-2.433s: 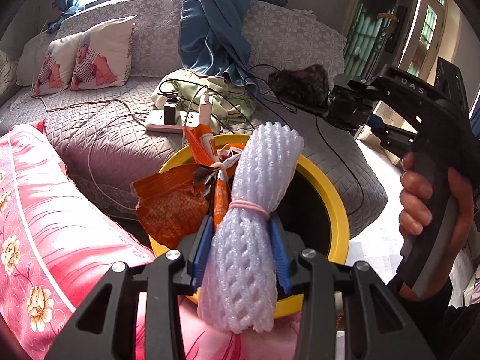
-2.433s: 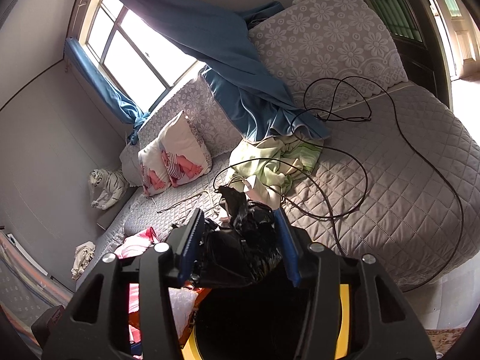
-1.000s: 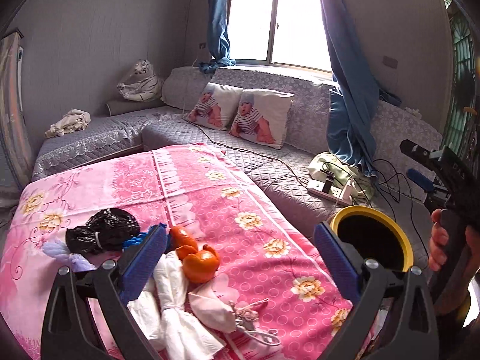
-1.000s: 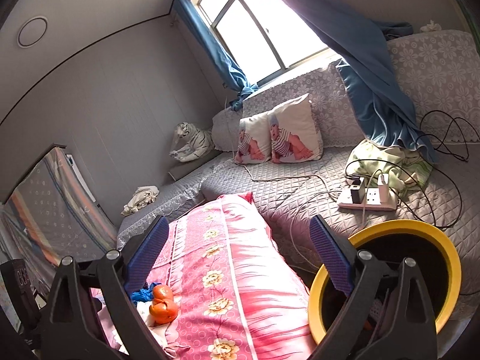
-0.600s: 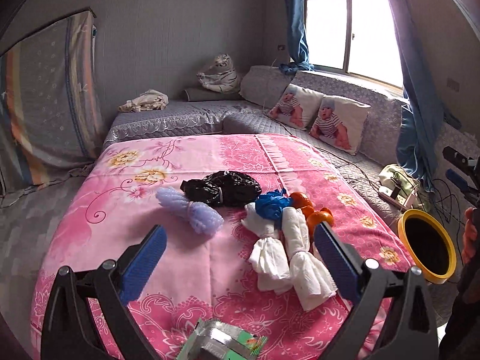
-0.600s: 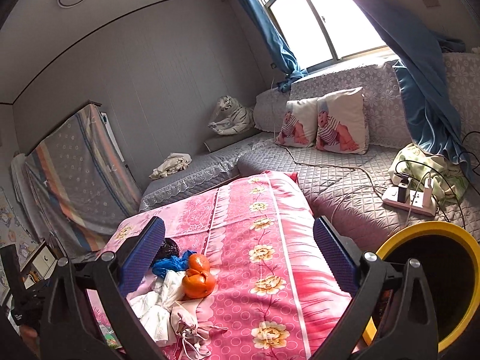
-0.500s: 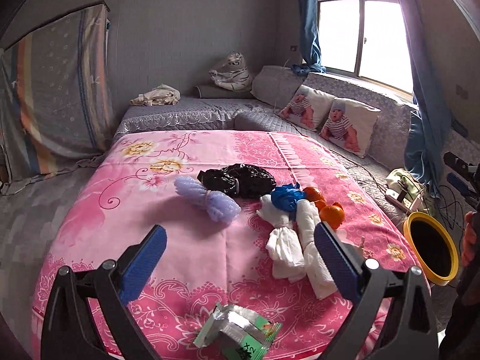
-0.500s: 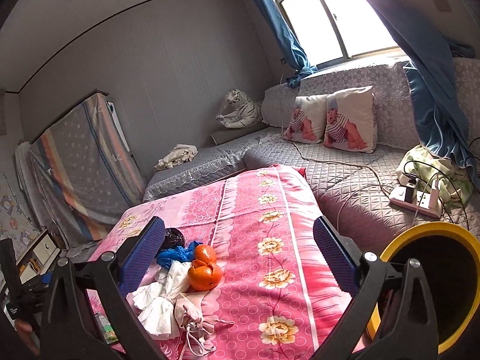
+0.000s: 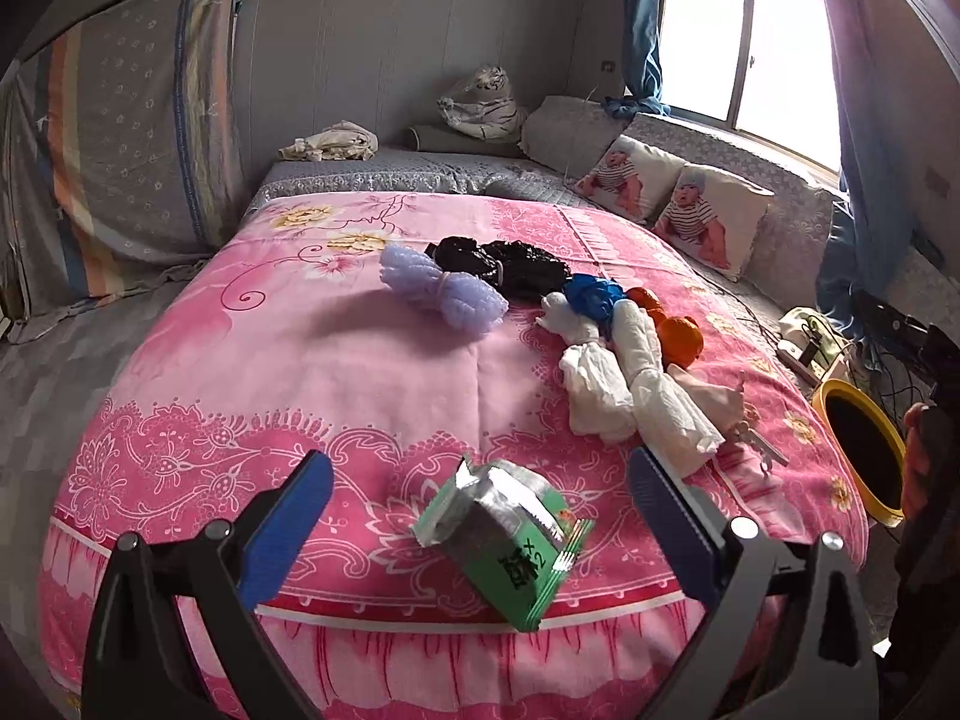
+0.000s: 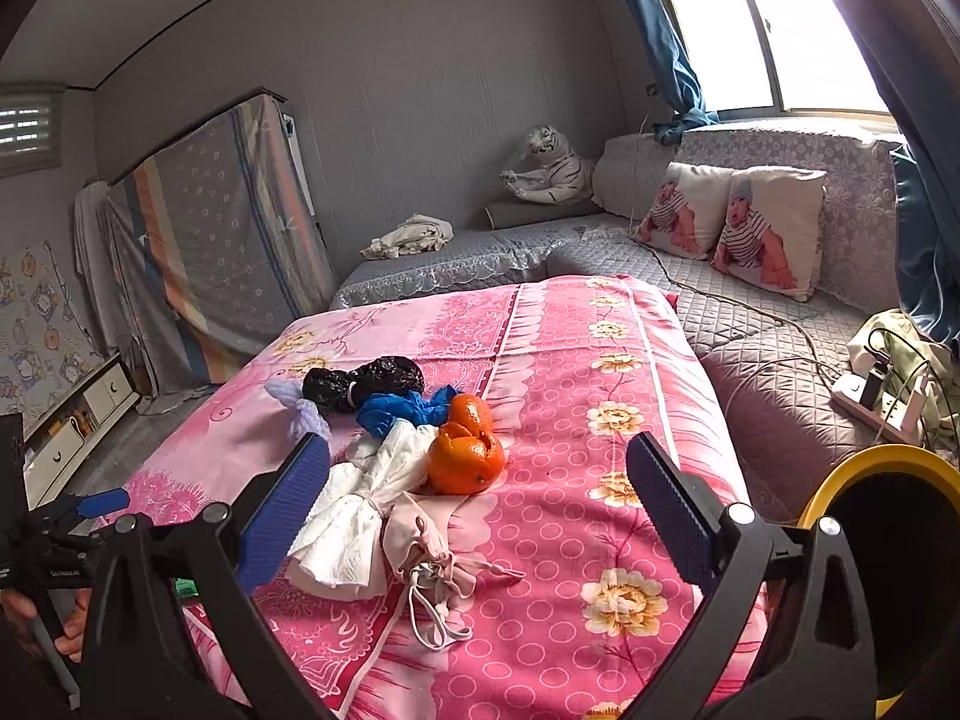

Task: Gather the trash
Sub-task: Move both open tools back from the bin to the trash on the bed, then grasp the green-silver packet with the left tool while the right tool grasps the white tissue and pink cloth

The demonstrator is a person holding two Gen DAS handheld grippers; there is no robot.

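A pink floral blanket (image 9: 360,372) covers the bed, with a grey quilted sofa (image 10: 750,324) along the window wall beyond. The yellow-rimmed trash bin (image 9: 864,456) stands off the bed's right edge, its opening dark. Trash lies in a loose row across the blanket: white tissue bundles (image 9: 630,384) with their long axes running toward the camera, a black plastic bag (image 9: 504,261), a lilac foam net (image 9: 441,294) lying crosswise, orange peel (image 10: 465,456), and a green foil-lined carton (image 9: 510,546) nearest. The left hand-held gripper (image 9: 480,516) and right hand-held gripper (image 10: 480,498) are both spread wide, holding nothing.

Pink bed (image 9: 372,372) carries wrappers, bags, tissues, peels.
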